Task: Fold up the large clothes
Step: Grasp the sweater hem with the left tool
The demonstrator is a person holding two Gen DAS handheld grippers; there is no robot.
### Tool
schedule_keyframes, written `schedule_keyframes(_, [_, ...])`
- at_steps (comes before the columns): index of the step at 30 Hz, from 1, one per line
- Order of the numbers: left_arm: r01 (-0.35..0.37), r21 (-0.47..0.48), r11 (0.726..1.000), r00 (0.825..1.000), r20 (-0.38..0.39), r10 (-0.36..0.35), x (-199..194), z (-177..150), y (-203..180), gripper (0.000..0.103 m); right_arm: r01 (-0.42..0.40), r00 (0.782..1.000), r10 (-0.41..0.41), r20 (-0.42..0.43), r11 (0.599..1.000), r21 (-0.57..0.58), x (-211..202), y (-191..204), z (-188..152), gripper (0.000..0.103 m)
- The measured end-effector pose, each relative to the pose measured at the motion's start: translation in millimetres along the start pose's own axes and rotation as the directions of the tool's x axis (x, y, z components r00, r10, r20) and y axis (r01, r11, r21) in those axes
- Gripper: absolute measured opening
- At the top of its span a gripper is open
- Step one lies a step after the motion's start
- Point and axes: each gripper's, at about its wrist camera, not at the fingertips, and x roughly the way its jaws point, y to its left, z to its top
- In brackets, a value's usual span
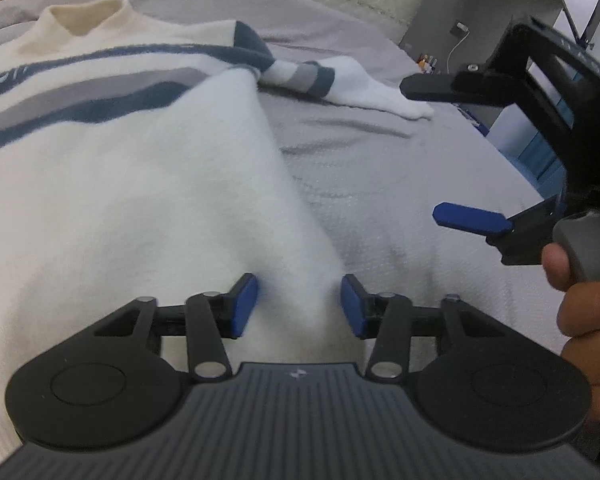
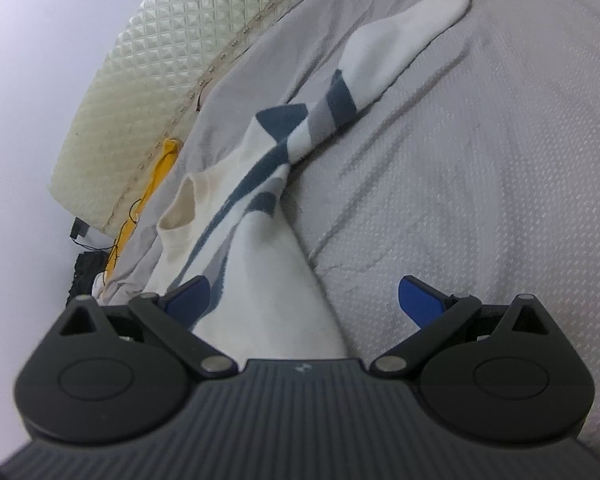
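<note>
Sweater lies spread on the bed, collar away from you, one striped sleeve thrown out to the side across the grey cover.

Your left gripper sits low over the sweater's side edge. Jaws partly open, a raised ridge of white knit between the pads, neither pad pressing it. Nothing held yet.

Your right gripper has its jaws wide open, empty. The sweater's edge runs up between the fingers, closer to the left one.

Risks from here:
- Close the left jaws on that ridge and you may catch only the top layer; the knit is thick and soft, so the layer underneath would stay behind and the fold would come out skewed.
- Pinch too shallow and the fleece could slip out once you lift.
- The cover is loose and wrinkled; go too deep and you might grab it along with the sweater.
- The two grippers sit close together, and your hand is near the left tool; a fast sweep could knock them.
- The sleeve is twisted at the shoulder and will probably bunch if left alone.

Hard to read: the hem and the sweater's other side are cut off by the frame and the gripper bodies. The other sleeve isn't visible. Whether the left pads graze the fabric is, from this blur, uncertain.
</note>
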Motion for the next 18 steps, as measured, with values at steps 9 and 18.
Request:
schedule_keyframes(9, [0.057,-0.119,0.991,0.998,0.035,-0.053,-18,5,32,0.013,0.014,0.999,-0.014,-0.035,1.000,0.012,7,-2,-3,0.098])
schedule_keyframes(18, [0.161,-0.418,0.894,0.978,0.191,-0.087,-64,16,114,0.013,0.002,0.988,0.002,-0.154,1.000,0.027,25,2,-20,0.072])
